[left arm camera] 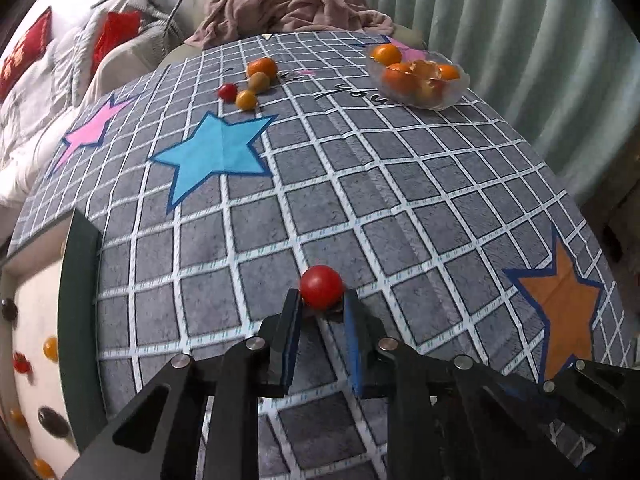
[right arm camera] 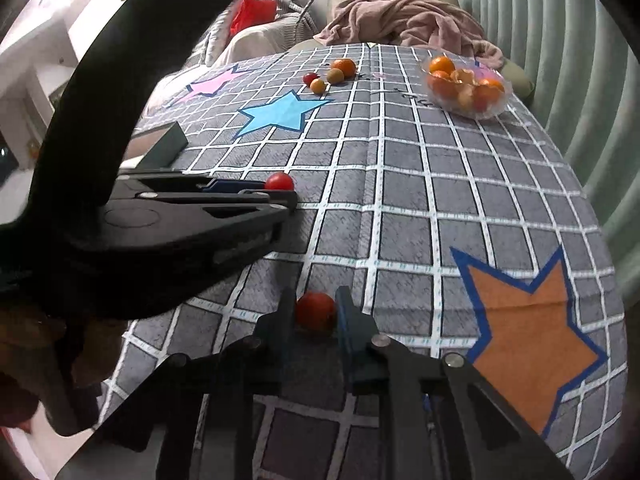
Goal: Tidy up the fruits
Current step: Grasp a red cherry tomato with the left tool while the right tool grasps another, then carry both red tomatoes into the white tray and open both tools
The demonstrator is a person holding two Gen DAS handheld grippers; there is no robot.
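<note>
The tablecloth looks like thin matt printed sheet – creased along fold lines. The bowl is clear and glossy, glass or plastic, and the red tomato has smooth shiny skin. The gripper fingers are matt black, with bright metal pins.

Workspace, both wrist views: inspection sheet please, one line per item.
Surface: grey grid-pattern tablecloth with coloured stars, creased down the middle.
Job's things: round red tomato in the left claw; second red tomato in the right claw; clear glass bowl of oranges at far right; loose cluster of small fruits at far centre; white tray with dark rim at left, holding small fruits.
Clutter: nothing seen on the cloth.
Grippers: both claws closed on their tomatoes, above the cloth.
Cables: grey cord hanging beyond the table.
Surroundings: pink crumpled blanket on a beige chair; pale green curtain.
</note>
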